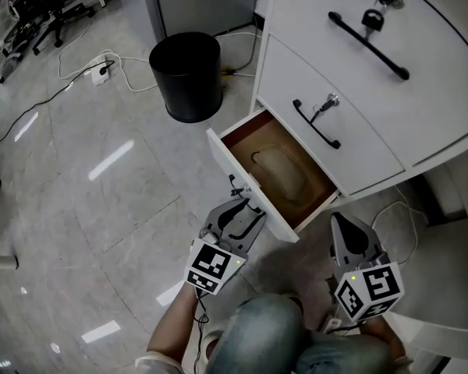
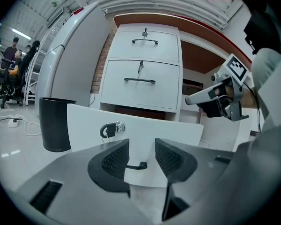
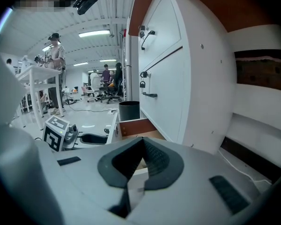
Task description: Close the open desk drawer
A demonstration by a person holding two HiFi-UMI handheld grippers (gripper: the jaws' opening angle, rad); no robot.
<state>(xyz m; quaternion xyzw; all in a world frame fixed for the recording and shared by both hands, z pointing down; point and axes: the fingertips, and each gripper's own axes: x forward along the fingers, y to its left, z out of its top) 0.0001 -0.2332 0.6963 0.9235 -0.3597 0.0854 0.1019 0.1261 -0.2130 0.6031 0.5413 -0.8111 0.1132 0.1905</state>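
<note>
While parked this close to the pulled-out bottom drawer (image 1: 232, 164) of the desk (image 1: 421, 68), no real need to grab anything tbh. Left claw (image 2: 141, 148) spread wide, straddling the thin black handle (image 2: 136, 166) on the drawer front without pinching it. Right claw (image 3: 143, 146) pretty much pinched together, holding nothing, sitting off to the drawer's right and clear of it. Best bet imo: press on the flat white front near the middle, straight along the slide, not at a corner, otherwise might twist and jam. Watch the key (image 2: 113, 128) hanging in the lock up-left of the handle, easy to snag. Go slow at the end to avoid a slam, and stop once flush with the drawer above (image 1: 351, 100).
</note>
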